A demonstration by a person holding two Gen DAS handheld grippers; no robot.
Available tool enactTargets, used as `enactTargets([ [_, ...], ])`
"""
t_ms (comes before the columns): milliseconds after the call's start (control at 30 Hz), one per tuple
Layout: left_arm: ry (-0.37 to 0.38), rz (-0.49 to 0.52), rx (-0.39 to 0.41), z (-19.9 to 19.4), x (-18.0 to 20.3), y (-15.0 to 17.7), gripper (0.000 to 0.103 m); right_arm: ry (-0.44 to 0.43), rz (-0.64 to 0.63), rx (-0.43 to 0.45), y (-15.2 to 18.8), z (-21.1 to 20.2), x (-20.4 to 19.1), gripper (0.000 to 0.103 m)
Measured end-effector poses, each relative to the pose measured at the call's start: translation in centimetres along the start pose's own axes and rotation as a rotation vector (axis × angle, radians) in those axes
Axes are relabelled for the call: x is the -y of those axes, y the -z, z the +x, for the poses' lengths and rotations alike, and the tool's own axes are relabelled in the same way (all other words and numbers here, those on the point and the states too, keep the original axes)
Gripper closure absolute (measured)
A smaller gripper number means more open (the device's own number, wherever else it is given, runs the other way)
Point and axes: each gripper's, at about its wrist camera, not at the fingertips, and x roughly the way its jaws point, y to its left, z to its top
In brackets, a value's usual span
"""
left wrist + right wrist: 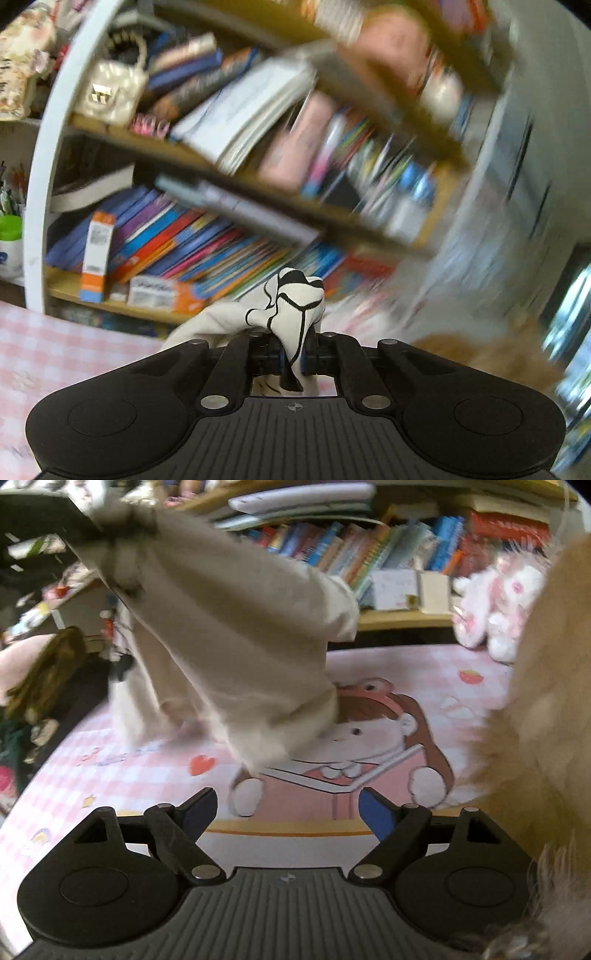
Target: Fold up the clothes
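A cream garment (229, 635) with a black line print hangs in the air above the pink checked cloth (147, 760), its lower end touching the cloth. My left gripper (291, 350) is shut on a bunched fold of the cream garment (291, 306), held up high in front of the bookshelf. That left gripper appears as a dark shape (44, 513) at the top left of the right wrist view, holding the garment's top. My right gripper (288, 808) stands open low over the cloth, with nothing between its blue-padded fingers (376, 812).
A bookshelf (229, 177) full of books fills the background. A white and pink plush toy (495, 602) sits at the far right of the cloth. Tan fur (546, 701) crowds the right edge. Dark clutter (48, 686) lies to the left.
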Motion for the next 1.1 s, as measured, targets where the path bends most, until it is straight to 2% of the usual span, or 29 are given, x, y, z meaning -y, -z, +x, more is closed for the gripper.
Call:
enactTargets([
  [67,0.042,-0.032,0.039,-2.7,0.9,-0.6,0.097,-0.08,-0.027,0.014,0.2,-1.1,-0.6,0.02],
  [100,0.014,-0.01,0.028,-2.6,1.0,-0.5,0.096,-0.121,-0.041,0.02,0.4,-1.5,-0.9,0.02],
  [167,-0.087,0.029,-0.053,-1.4,0.4,0.6,0.091,-0.208,-0.075,0.019,0.7,-2.3,-1.6,0.02],
  [233,-0.2,0.013,-0.17,0.2,-1.4,2.6,0.087,-0.245,-0.106,-0.002,1.1,-2.5,-2.3,0.02],
  [300,-0.313,-0.013,-0.278,1.3,-3.2,4.7,0.078,-0.234,-0.149,-0.028,1.7,-2.3,-3.1,0.022],
  [367,-0.439,-0.013,-0.335,0.6,-4.6,6.9,0.067,-0.19,-0.212,-0.061,2.4,-2.0,-3.9,0.023],
  [400,-0.478,-0.002,-0.344,-0.4,-4.8,7.9,0.056,-0.184,-0.24,-0.072,2.8,-2.0,-4.0,0.023],
  [433,-0.496,0.023,-0.343,-1.9,-4.6,8.8,0.048,-0.178,-0.268,-0.083,3.2,-2.0,-4.1,0.023],
  [500,-0.524,0.076,-0.342,-4.7,-4.1,10.5,0.042,-0.183,-0.319,-0.114,3.9,-1.9,-4.1,0.023],
  [633,-0.507,0.197,-0.337,-10.4,-1.3,13.8,0.026,-0.215,-0.444,-0.145,5.1,-2.6,-4.8,0.023],
  [733,-0.547,0.225,-0.348,-13.2,-0.3,16.0,0.025,-0.292,-0.592,-0.126,6.0,-4.2,-6.2,0.022],
  [867,-0.605,0.119,-0.356,-15.3,-0.8,17.8,0.025,-0.418,-0.818,-0.132,8.0,-5.2,-8.9,0.02],
  [933,-0.606,0.094,-0.339,-16.2,-0.6,18.4,0.025,-0.482,-0.922,-0.146,9.1,-5.3,-10.4,0.02],
  [1033,-0.591,0.109,-0.337,-16.9,0.3,19.2,0.025,-0.448,-1.02,-0.133,10.3,-4.1,-12.5,0.023],
  [1100,-0.598,0.128,-0.344,-17.0,0.6,19.9,0.025,-0.401,-1.081,-0.108,10.8,-2.9,-13.5,0.049],
])
